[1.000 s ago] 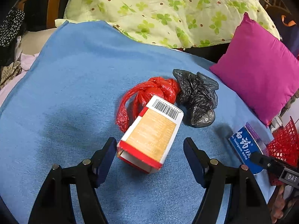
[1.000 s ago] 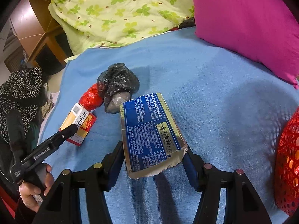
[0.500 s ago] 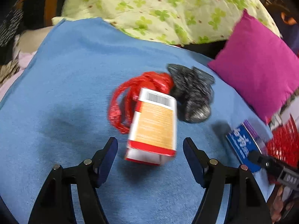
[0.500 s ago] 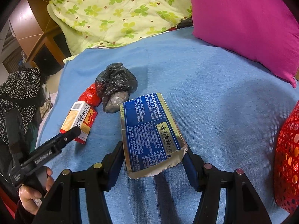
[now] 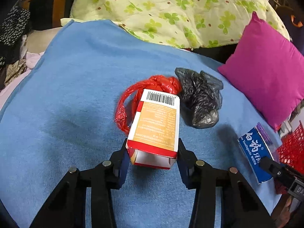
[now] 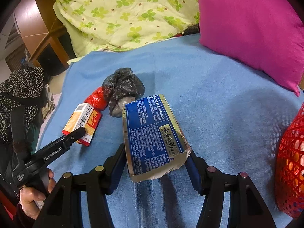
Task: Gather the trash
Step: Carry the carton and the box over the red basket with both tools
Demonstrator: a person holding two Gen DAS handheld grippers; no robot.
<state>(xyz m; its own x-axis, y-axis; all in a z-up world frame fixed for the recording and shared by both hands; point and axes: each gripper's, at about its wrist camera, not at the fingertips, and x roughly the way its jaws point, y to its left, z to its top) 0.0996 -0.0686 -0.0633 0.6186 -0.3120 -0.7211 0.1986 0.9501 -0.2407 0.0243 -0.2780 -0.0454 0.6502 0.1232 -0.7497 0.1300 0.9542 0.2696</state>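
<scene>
Two boxes clamped on the blue blanket

An orange-and-red carton (image 5: 157,125) is gripped by the left gripper (image 5: 152,152), and a blue toothpaste box (image 6: 153,134) by the right gripper (image 6: 155,161). Beyond the carton, a red plastic bag (image 5: 161,83) and a black plastic bag (image 5: 201,98) are seen touching on the blue blanket (image 5: 76,87).

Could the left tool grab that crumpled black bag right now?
Probably not: the left tool is shut on the orange box, so it has no free grip. The black bag lies uncovered just beyond it.
</scene>
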